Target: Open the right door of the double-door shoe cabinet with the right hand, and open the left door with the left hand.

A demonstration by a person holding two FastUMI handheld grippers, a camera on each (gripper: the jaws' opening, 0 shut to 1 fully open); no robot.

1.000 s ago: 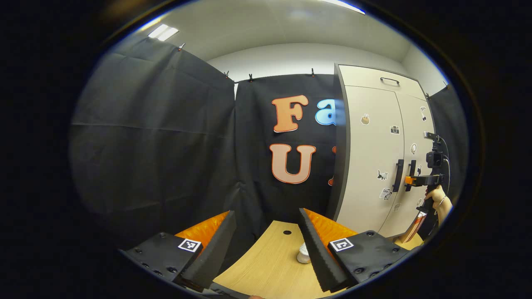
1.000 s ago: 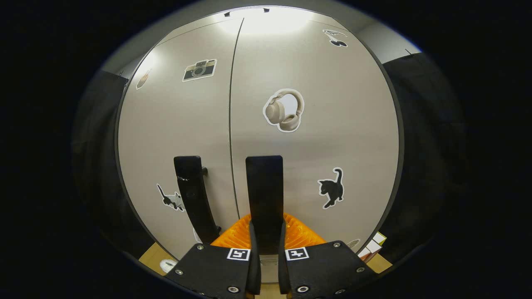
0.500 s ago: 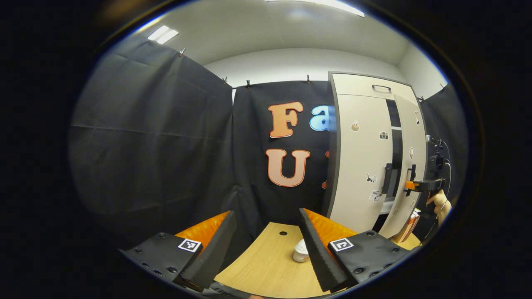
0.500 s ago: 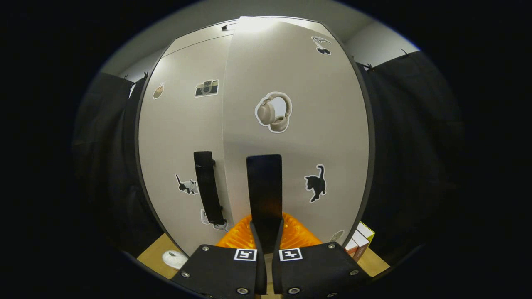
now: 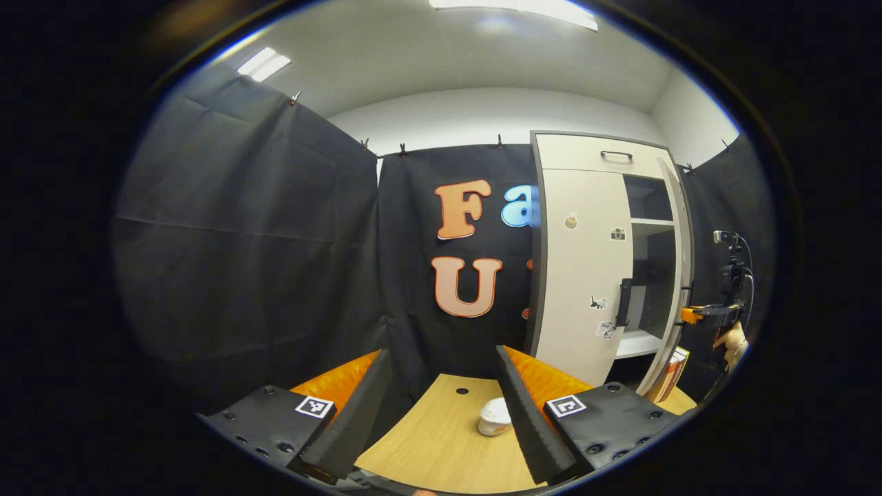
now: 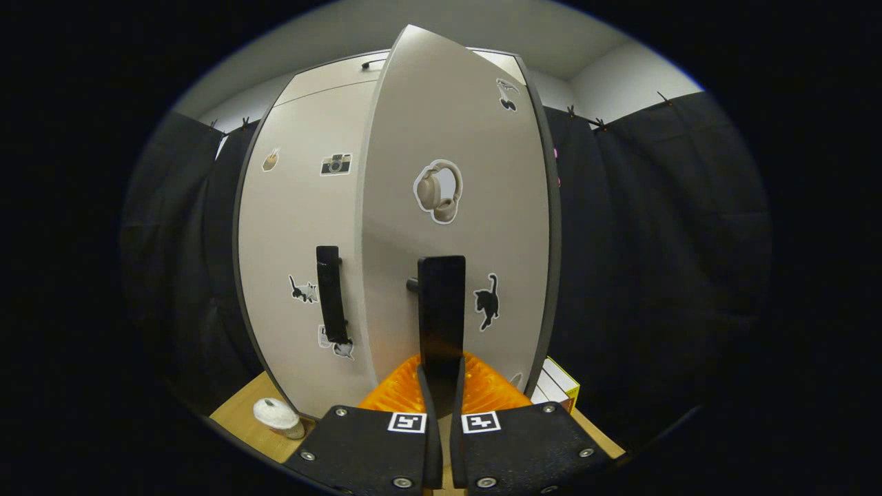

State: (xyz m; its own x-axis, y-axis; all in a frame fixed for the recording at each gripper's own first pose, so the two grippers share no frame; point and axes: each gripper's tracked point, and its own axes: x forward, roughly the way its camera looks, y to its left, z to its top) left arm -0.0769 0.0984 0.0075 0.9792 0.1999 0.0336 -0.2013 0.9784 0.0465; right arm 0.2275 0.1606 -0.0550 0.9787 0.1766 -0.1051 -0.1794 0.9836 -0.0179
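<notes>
Right gripper (image 6: 441, 386) clamped on flat black right door handle (image 6: 441, 310); right door (image 6: 455, 158) swung ajar, left door (image 5: 579, 275) flush. Shoe cabinet (image 5: 586, 153) compartments, smooth pale panels, held nothing visible. Left gripper (image 5: 441, 406) spread wide over grained wooden table (image 5: 441, 441), gripping nothing. Ribbed white cup (image 5: 493, 417) near cabinet base.

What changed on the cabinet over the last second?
The right door went from shut to swung well open, pulled by the right gripper clamped on its handle; shelves now show. The left door stayed shut, the left gripper open and away.
</notes>
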